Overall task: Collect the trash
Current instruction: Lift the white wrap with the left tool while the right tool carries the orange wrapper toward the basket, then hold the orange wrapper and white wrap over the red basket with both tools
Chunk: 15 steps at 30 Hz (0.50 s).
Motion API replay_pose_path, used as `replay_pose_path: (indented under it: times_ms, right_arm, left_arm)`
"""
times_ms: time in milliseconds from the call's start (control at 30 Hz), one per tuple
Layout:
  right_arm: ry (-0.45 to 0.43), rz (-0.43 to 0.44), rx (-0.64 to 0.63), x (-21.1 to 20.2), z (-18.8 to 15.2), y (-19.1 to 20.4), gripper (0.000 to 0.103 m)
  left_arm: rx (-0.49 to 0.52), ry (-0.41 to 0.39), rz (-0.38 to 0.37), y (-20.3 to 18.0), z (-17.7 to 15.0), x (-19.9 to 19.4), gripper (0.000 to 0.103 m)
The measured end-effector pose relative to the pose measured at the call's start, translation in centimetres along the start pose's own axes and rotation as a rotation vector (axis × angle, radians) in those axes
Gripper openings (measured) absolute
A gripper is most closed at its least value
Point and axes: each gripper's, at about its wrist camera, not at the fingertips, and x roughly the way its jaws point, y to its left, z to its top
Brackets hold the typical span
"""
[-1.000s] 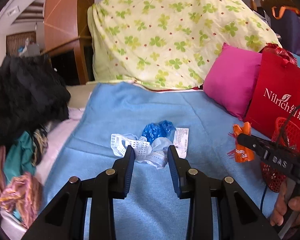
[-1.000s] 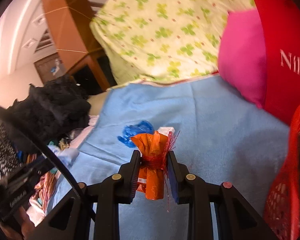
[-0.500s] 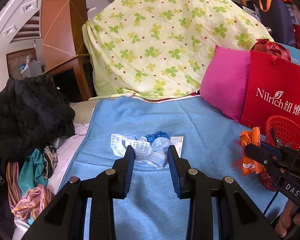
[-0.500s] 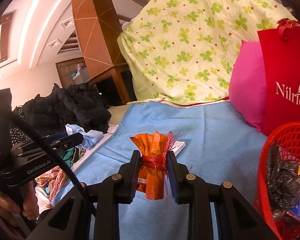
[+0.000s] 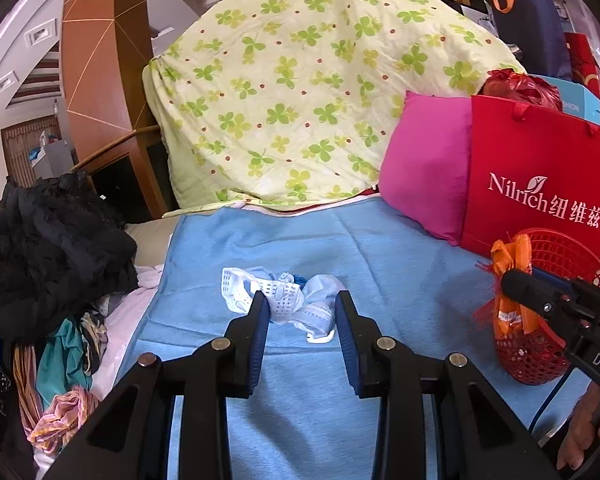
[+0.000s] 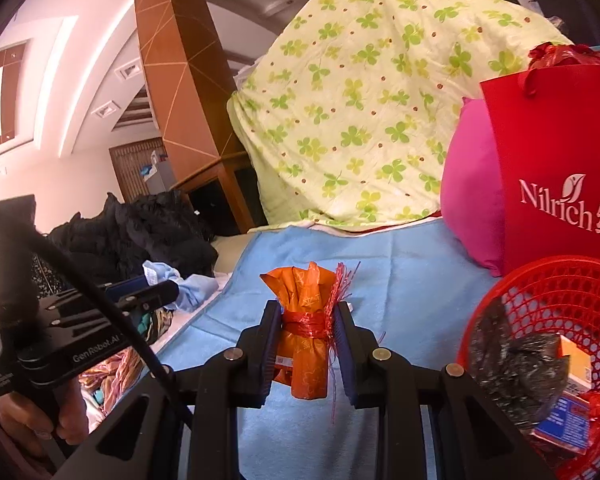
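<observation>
Right gripper (image 6: pixel 304 344) clamping orange wrapper (image 6: pixel 305 340), carrying toward red basket (image 6: pixel 540 280); next calls for release above rim. Left gripper (image 5: pixel 302 320) apparently pinching white-blue wad (image 5: pixel 296 304) above blue blanket (image 5: pixel 400 264).

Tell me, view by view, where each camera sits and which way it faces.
Left wrist: on the left hand-held gripper, facing crumpled white and pale-blue trash on the blue blanket; the other hand shows at right.
Right wrist: on the right hand-held gripper, which pinches an orange wrapper bundle; a hand shows at left.
Shared: red mesh basket, clover-print quilt.
</observation>
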Motion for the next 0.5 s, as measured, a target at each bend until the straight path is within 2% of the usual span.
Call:
replay_pose_path:
  times_ms: [500]
  right_arm:
    - [-0.111,-0.044,0.124,-4.6,1.6,-5.4,0.029]
  left_arm:
    - [-0.007,-0.009,-0.147,-3.1,2.5,-0.7,0.035]
